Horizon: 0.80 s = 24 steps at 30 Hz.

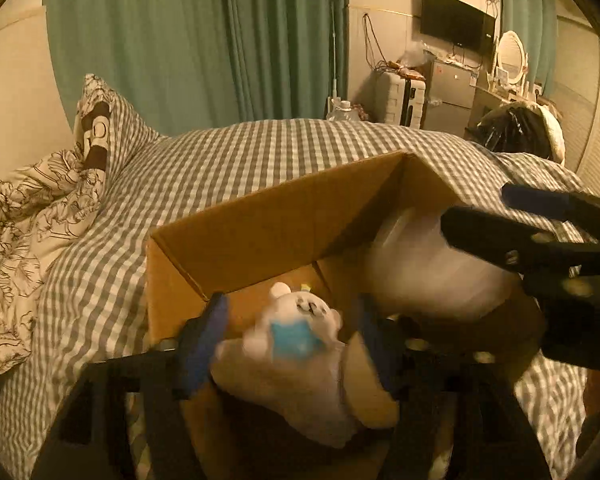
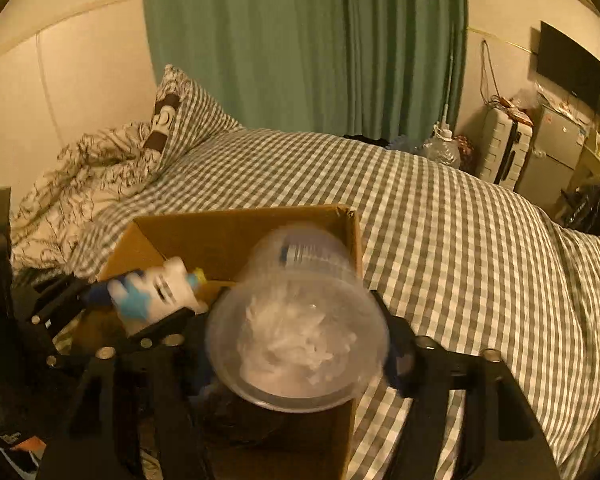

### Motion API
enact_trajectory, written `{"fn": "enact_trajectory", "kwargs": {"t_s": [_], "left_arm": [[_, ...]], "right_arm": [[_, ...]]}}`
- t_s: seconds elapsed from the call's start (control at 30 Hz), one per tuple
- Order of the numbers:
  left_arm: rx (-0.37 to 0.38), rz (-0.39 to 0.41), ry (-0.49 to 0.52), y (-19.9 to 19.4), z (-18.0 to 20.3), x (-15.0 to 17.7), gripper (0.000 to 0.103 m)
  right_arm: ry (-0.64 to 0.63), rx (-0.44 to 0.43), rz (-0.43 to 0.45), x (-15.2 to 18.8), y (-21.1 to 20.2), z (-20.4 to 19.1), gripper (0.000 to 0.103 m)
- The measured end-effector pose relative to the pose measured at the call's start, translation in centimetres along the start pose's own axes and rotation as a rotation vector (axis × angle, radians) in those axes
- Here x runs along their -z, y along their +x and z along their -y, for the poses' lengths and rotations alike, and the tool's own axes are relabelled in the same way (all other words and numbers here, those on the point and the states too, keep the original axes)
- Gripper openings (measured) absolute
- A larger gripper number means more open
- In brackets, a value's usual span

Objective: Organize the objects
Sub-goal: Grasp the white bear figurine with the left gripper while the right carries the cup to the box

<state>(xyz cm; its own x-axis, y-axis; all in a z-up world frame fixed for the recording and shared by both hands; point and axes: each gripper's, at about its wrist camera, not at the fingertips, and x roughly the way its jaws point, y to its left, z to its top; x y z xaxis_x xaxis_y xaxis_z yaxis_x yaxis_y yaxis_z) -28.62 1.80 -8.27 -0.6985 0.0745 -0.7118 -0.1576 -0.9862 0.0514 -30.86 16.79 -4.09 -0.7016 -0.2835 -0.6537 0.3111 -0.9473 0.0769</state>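
A: Where is the plush toy (image 1: 300,344) relative to the left gripper (image 1: 290,344)?

B: Right between its two blue-padded fingers (image 1: 204,344), which are closed against the toy's sides. It is soft, white and fuzzy, with a small turquoise patch on its front and a tan part at about 5 o'clock, and it is held over the near edge of the open cardboard box (image 1: 268,220). The picture is blurred there, so finer detail is lost.

A: And the right gripper (image 2: 296,344)?

B: Its fingers clasp a clear plastic tub (image 2: 300,320), round, smooth and see-through, with something crumpled and white inside and a label strip on its wall near 12 o'clock. The tub hangs over the right end of the box; whether it touches the rim, I cannot tell.

A: Where does the box sit?

B: On the bed, on a gingham bedspread (image 2: 460,240) in grey-green and white checks. The box is plain brown corrugated card, rectangular, flaps open.

A: Anything else around?

B: A rumpled floral-print duvet (image 1: 32,208) at 9 o'clock of the box, and pleated green curtains (image 2: 300,40) at 12 o'clock.
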Motion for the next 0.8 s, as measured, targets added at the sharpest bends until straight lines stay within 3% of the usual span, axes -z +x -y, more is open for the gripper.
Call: {"fn": "enact_trajectory", "kwargs": {"t_s": [0.03, 0.1, 0.5, 0.63, 0.8], "left_arm": [[-0.002, 0.019, 0.006, -1.2, 0.3, -0.1, 0.093], [-0.016, 0.048, 0.014, -2.9, 0.8, -0.1, 0.099], [-0.039, 0.141, -0.061, -17.5, 1.5, 0.6, 0.100], [-0.026, 0.174, -0.055, -21.8, 2.2, 2.2, 0.100], [-0.016, 0.181, -0.042, -24.5, 2.1, 5.0, 0.100]], "right_arm": [[0.010, -0.002, 0.019, -0.4, -1.0, -0.1, 0.086], [0.016, -0.003, 0.048, -0.9, -3.2, -0.2, 0.089], [-0.029, 0.127, 0.181, -0.4, -20.5, -2.7, 0.091], [-0.052, 0.166, 0.213, 1.2, -25.8, -4.0, 0.092], [-0.058, 0.198, 0.240, 4.2, -29.6, -4.9, 0.095]]}}
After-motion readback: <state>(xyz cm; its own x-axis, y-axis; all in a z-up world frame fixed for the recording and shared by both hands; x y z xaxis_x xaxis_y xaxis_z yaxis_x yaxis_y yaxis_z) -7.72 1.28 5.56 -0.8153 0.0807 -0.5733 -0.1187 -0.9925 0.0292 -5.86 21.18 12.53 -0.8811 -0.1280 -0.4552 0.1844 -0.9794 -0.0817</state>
